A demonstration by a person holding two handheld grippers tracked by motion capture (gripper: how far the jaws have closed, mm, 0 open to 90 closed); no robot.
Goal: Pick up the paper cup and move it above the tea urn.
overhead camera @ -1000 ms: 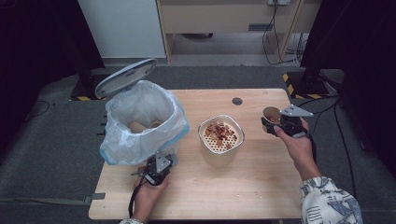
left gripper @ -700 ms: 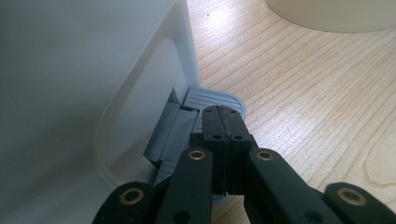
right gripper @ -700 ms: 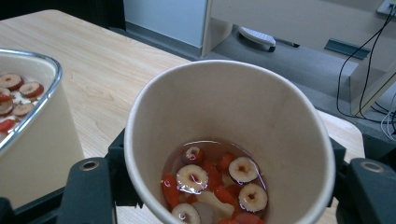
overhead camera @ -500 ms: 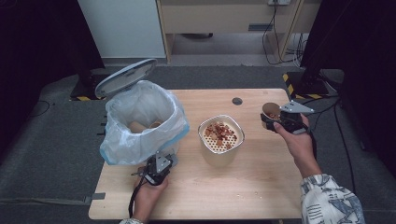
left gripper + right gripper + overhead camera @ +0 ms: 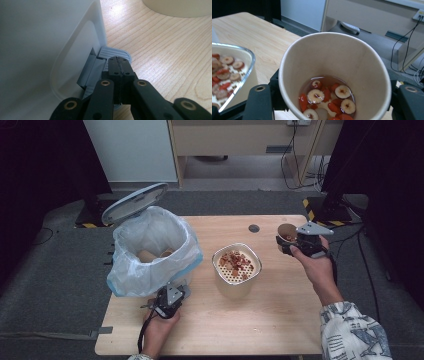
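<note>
Best done slowly: carry the paper cup [image 5: 334, 75] level toward the strainer bowl [image 5: 236, 269], bring its lip over the perforated insert before tipping, then pour gently so liquid drains through the holes and fruit slices stay on top rather than splashing onto the counter [image 5: 280, 320]. Worth keeping the grip firm but not crushing, since thin paper walls can buckle and spill. Right tool [image 5: 295, 243] clamped on the cup's sides, jaws nearly closed around it, held above the counter's right edge, well apart from the bowl. Left tool [image 5: 119, 65] fully closed with nothing between the jaws, tips pressing down on the grey pedal [image 5: 113, 53] of the white bin [image 5: 150, 252], lid [image 5: 134, 203] standing open; better kept pressed so the empty cup can go straight in. Cup plain tan paper, tapered, upright, with a shallow pool of pale liquid, red berries and round sliced dates at the bottom. Similar pieces already heaped in the bowl.
</note>
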